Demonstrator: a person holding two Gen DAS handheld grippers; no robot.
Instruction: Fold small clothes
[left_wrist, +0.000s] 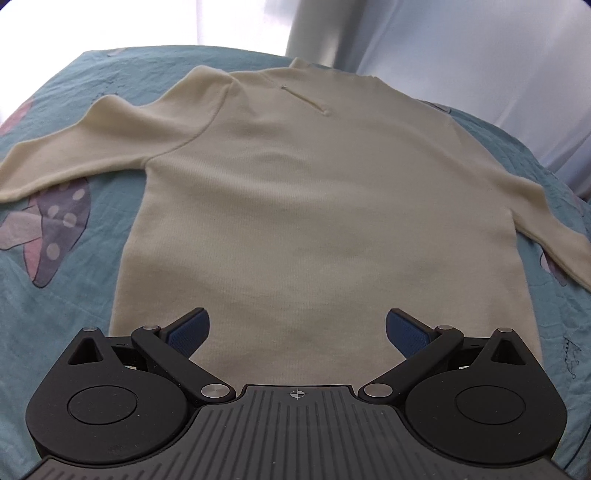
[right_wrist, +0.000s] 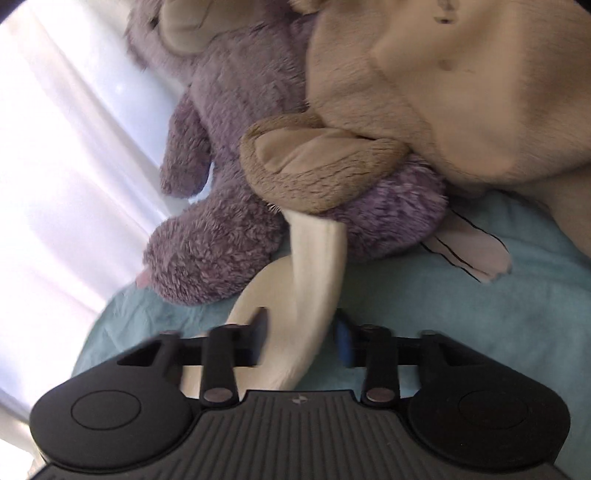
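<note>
Left wrist view: cream sweater (left_wrist: 295, 206) lies flat, spread on the teal bedspread (left_wrist: 62, 295), hem near, collar far. Left sleeve (left_wrist: 70, 155) stretches out to the left; the right one trails off to the right. No fold shows in the body yet, so the job looks barely started: sleeves and body all left to fold. Knit is soft and ribbed, smooth apart from one short crease near the collar. Left gripper (left_wrist: 297, 330) hovers over the hem, jaws apart, empty.

Right wrist view, blurred: right gripper (right_wrist: 303, 339) is clamped on the cream sleeve (right_wrist: 314, 266), whose far end sits against a purple plush (right_wrist: 229, 155) and a tan plush (right_wrist: 443, 92).
</note>
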